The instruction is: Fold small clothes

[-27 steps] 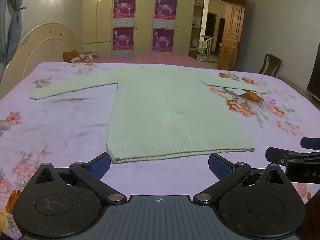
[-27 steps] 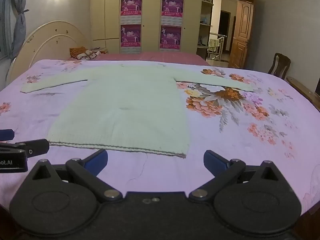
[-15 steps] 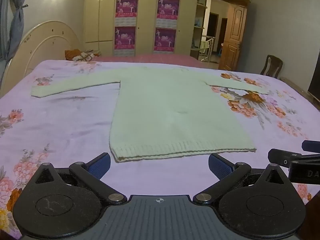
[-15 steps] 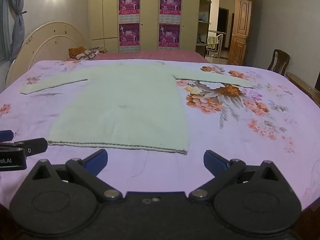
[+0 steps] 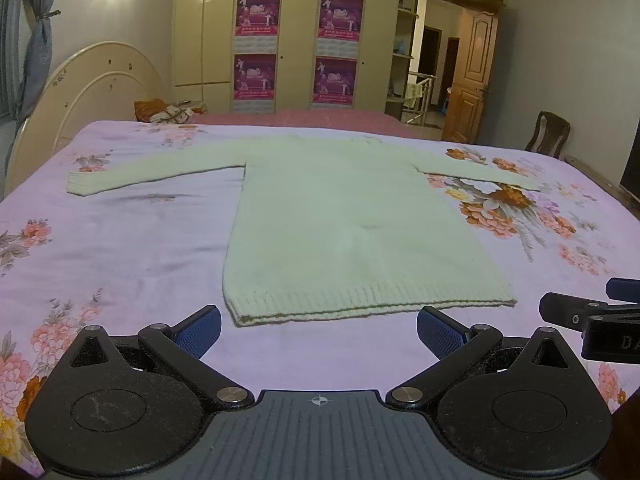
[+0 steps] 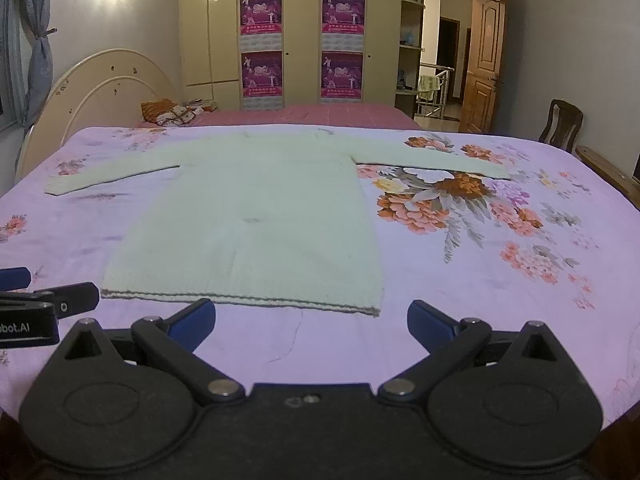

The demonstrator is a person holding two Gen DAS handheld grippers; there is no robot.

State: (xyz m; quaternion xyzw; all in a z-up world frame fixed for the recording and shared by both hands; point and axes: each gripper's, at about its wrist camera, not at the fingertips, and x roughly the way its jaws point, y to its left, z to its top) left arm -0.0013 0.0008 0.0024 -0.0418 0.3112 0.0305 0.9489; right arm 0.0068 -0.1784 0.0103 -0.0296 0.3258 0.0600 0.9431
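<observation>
Two grippers, left gripper (image 5: 318, 330) and right gripper (image 6: 311, 320), gape wide and empty at the bottom of our frames. Just beyond them a pale green sweater (image 5: 352, 224) lies flat mid-frame on the floral bedspread (image 5: 120, 248), sleeves outstretched. We judge all folding remains.

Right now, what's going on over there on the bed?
A pale green sweater lies flat on the flowered bedspread, sleeves spread out, hem nearest the cameras. A person holds the left gripper and right gripper just short of the hem, both open and empty. No fold has been made yet.
</observation>
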